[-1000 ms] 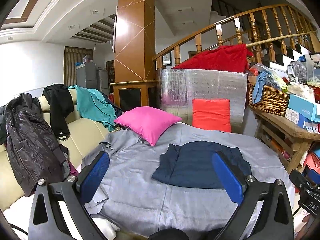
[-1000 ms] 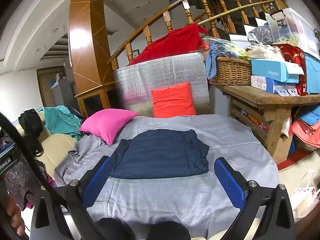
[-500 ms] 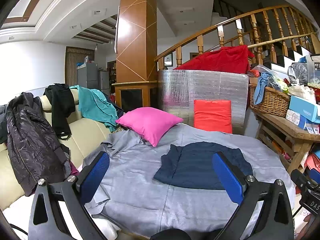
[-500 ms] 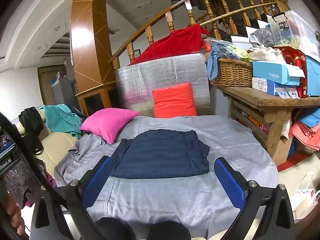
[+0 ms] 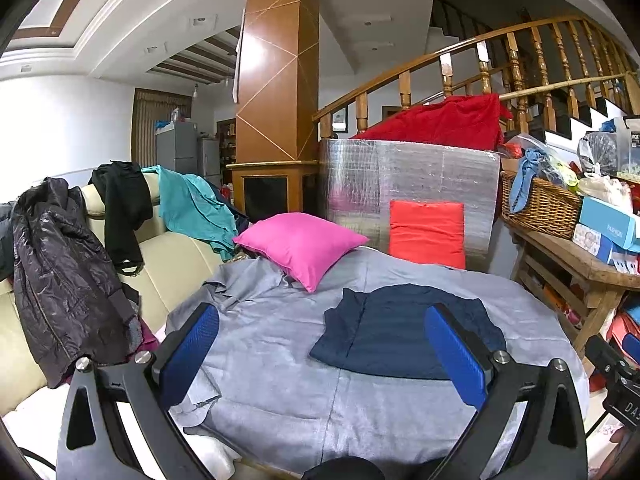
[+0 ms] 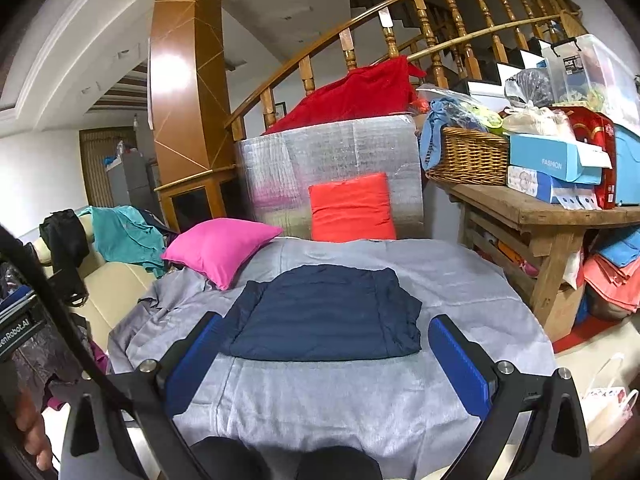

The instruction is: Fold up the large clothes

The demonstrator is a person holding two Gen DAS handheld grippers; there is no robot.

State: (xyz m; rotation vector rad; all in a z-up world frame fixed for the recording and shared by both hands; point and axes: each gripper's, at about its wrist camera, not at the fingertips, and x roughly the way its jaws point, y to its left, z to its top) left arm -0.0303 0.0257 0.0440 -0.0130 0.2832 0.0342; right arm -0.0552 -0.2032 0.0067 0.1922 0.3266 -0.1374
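Observation:
A dark navy garment [image 5: 400, 332] lies folded into a flat rectangle on the table's grey cloth [image 5: 280, 364]; it also shows in the right wrist view [image 6: 324, 312]. My left gripper [image 5: 320, 344] is open and empty, held above the near edge, left of the garment. My right gripper [image 6: 320, 356] is open and empty, held just in front of the garment's near edge. Neither touches the cloth.
A pink cushion [image 5: 300, 244] and an orange cushion [image 5: 426, 232] sit at the table's far side. A cream sofa [image 5: 176, 256] draped with jackets [image 5: 60, 280] is on the left. A wooden bench [image 6: 552, 216] with basket and boxes stands on the right.
Both grippers have drifted slightly, the view shifting a little. The garment has not moved, and both grippers stay open.

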